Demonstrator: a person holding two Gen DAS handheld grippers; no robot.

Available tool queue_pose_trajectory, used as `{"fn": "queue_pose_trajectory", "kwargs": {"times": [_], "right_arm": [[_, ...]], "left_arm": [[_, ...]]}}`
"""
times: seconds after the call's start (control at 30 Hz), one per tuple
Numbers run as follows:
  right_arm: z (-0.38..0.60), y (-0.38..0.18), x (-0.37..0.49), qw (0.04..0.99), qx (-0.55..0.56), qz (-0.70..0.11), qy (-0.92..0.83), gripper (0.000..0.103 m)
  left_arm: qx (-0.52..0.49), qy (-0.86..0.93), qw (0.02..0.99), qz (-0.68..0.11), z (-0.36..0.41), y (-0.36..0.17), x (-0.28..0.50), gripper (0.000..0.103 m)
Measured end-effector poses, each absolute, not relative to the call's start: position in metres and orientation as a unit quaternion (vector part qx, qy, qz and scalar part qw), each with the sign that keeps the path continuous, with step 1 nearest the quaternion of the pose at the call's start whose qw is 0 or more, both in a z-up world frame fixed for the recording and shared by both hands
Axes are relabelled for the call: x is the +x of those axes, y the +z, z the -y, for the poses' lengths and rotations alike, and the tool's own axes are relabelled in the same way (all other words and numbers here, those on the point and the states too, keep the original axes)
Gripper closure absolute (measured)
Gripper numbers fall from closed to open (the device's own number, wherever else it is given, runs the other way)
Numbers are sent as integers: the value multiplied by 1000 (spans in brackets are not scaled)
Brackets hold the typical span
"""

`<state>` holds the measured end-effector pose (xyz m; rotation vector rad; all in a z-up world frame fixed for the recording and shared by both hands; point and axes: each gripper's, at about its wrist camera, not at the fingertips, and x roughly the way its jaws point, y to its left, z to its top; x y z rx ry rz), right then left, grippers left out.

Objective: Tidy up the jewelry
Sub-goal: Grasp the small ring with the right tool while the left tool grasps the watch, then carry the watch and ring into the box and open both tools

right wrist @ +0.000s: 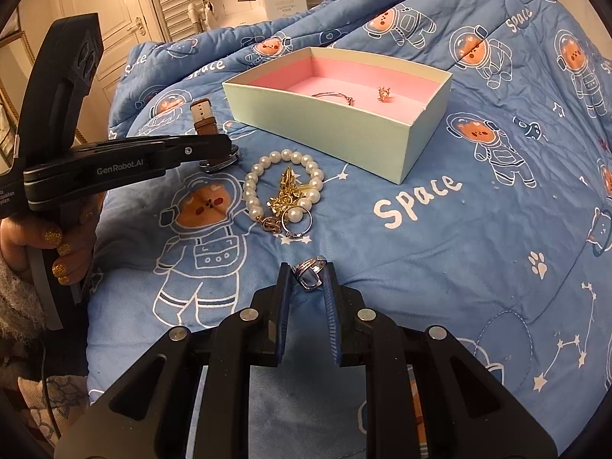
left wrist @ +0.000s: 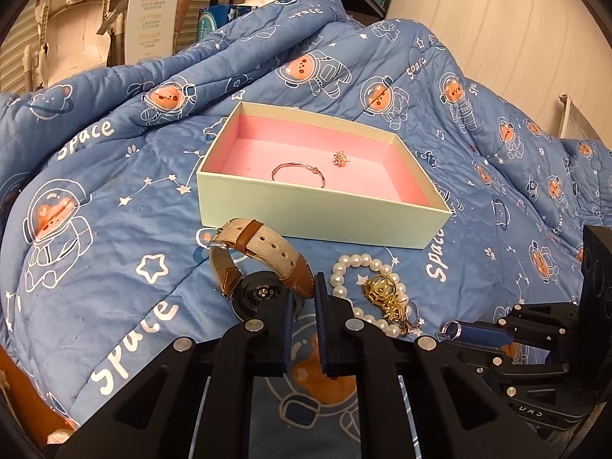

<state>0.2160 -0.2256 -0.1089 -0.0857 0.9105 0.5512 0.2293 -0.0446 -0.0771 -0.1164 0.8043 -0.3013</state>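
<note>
The left gripper [left wrist: 304, 287] pinches the watch [left wrist: 260, 264] just before the box's near wall [left wrist: 317, 210]; the right gripper [right wrist: 308, 273] pinches a ring [right wrist: 310, 271] over open quilt [right wrist: 440, 267].

Watch [right wrist: 214, 145] partly behind left tongs [right wrist: 225, 145]

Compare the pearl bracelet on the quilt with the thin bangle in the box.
The pearl bracelet is a loop of fat white beads; the thin bangle is one slim metal wire. The pearl bracelet lies on the quilt outside the box, tangled with gold jewelry; the thin bangle lies alone on the pink lining. Both lie flat, ungripped.
</note>
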Motion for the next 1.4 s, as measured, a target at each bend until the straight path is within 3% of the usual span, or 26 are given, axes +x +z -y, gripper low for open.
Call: {"fn": "queue_pose_trajectory", "kwargs": {"times": [0.4, 0.7, 0.73, 0.77, 0.8, 0.87, 1.17, 1.23, 1.27, 1.4], "right_arm": [[221, -83, 225, 862, -14, -415, 290, 95], [225, -75, 229, 868, -22, -405, 288, 95], [224, -76, 228, 869, -31, -405, 282, 93], [225, -78, 227, 870, -37, -406, 276, 81], [225, -79, 227, 870, -39, -407, 276, 60], [225, -84, 227, 871, -40, -407, 275, 48], [214, -110, 234, 859, -71, -427, 274, 64], [212, -113, 236, 856, -76, -429, 277, 71], [210, -114, 237, 854, -78, -432, 280, 81], [211, -112, 235, 855, -78, -430, 279, 81]], "left_arm": [[-84, -165, 902, -389, 32, -53, 224, 93], [-74, -169, 905, -382, 32, -42, 225, 93], [-74, -169, 905, -382, 32, -42, 224, 93], [-74, -169, 905, -382, 32, -42, 224, 93], [-73, -169, 905, -383, 33, -42, 224, 93], [-72, -169, 904, -385, 33, -44, 224, 93], [-68, -169, 903, -390, 36, -48, 224, 93], [-68, -170, 902, -391, 36, -49, 225, 93], [-67, -170, 902, -392, 36, -50, 226, 93], [-67, -170, 901, -394, 36, -51, 226, 93]]}}
